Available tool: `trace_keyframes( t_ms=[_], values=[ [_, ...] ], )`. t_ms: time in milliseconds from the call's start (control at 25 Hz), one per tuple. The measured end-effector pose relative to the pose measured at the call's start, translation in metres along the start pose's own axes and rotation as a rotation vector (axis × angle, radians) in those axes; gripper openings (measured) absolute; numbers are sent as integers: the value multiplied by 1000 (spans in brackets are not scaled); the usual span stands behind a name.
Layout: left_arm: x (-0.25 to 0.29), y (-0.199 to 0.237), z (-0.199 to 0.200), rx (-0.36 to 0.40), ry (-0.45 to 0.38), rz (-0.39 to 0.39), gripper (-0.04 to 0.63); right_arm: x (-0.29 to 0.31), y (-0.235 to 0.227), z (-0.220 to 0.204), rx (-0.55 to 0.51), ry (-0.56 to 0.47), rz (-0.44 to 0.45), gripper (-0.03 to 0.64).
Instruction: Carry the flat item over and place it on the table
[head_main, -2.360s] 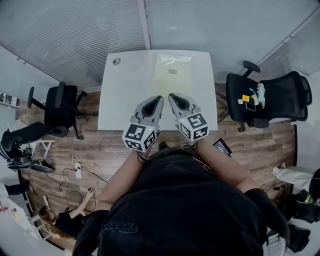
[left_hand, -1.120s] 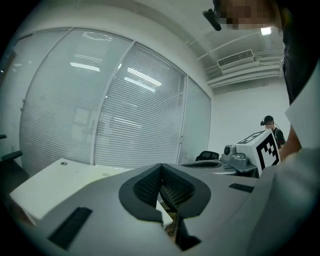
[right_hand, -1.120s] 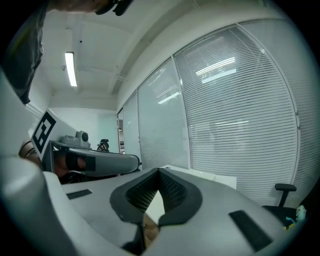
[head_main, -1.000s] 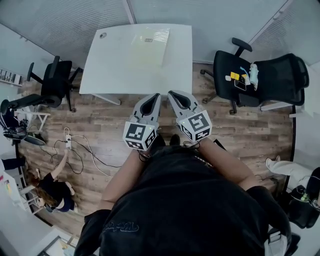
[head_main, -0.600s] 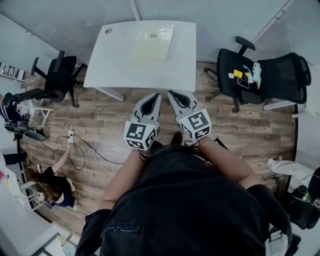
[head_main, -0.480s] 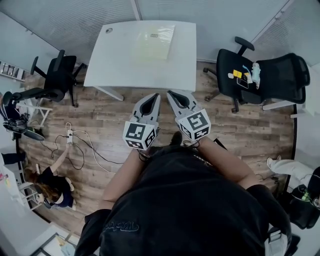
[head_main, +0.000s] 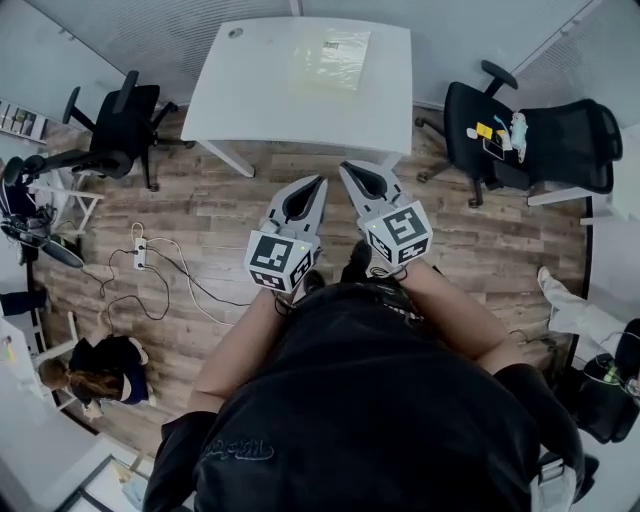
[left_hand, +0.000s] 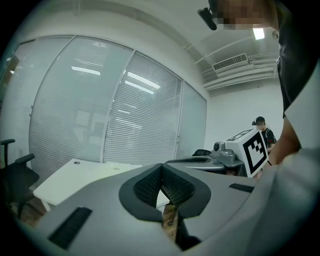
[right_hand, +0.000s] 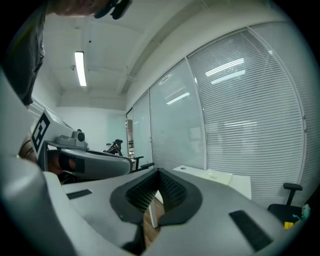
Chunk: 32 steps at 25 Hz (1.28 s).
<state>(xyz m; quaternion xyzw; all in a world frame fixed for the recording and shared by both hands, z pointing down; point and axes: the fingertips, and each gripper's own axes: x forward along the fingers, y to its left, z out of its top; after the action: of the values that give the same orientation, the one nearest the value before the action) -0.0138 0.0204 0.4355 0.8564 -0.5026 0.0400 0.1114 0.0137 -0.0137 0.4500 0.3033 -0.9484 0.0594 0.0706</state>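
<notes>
Grippers come first, held side by side just in front of the person's chest. The left gripper (head_main: 316, 186) and the right gripper (head_main: 350, 172) each have their jaws pressed together at the tips with nothing between them, which suits hands that have no load to bear (each gripper view shows only bare ribbed pads meeting). Both point forward over the wooden floor (head_main: 210, 215) toward the white table (head_main: 250, 95), which stands well apart from them. The flat item (head_main: 331, 55), a pale sheet with a glossy cover, lies flat on the far part of that table, near its back edge and clear of either gripper. Judging from that, the placing looks done, and the tucked, closed pose reads as a neutral carry rather than a reach. Black office chairs (head_main: 125, 120) flank the table.
</notes>
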Motion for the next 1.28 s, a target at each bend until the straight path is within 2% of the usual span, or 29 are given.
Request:
trace_keyframes(
  t_ms=[280, 400, 680, 920, 1080, 1280],
  values=[
    [-42, 6, 0, 7, -5, -70, 14, -6, 41, 9, -35, 3, -7, 21],
    [-57, 7, 0, -21, -18, -82, 14, -18, 52, 6, -34, 11, -24, 21],
    [-79, 10, -1, 11, -28, -95, 14, -40, 70, 2, -15, 3, -69, 21],
    [-90, 9, 11, 20, -45, -125, 14, -44, 82, 16, -37, -9, -53, 21],
    [-89, 10, 17, -3, -46, -154, 14, -40, 87, 18, -66, 8, -21, 21],
    [-87, 4, 20, 10, -56, -191, 14, -41, 85, 23, -68, 13, -25, 21]
  ],
)
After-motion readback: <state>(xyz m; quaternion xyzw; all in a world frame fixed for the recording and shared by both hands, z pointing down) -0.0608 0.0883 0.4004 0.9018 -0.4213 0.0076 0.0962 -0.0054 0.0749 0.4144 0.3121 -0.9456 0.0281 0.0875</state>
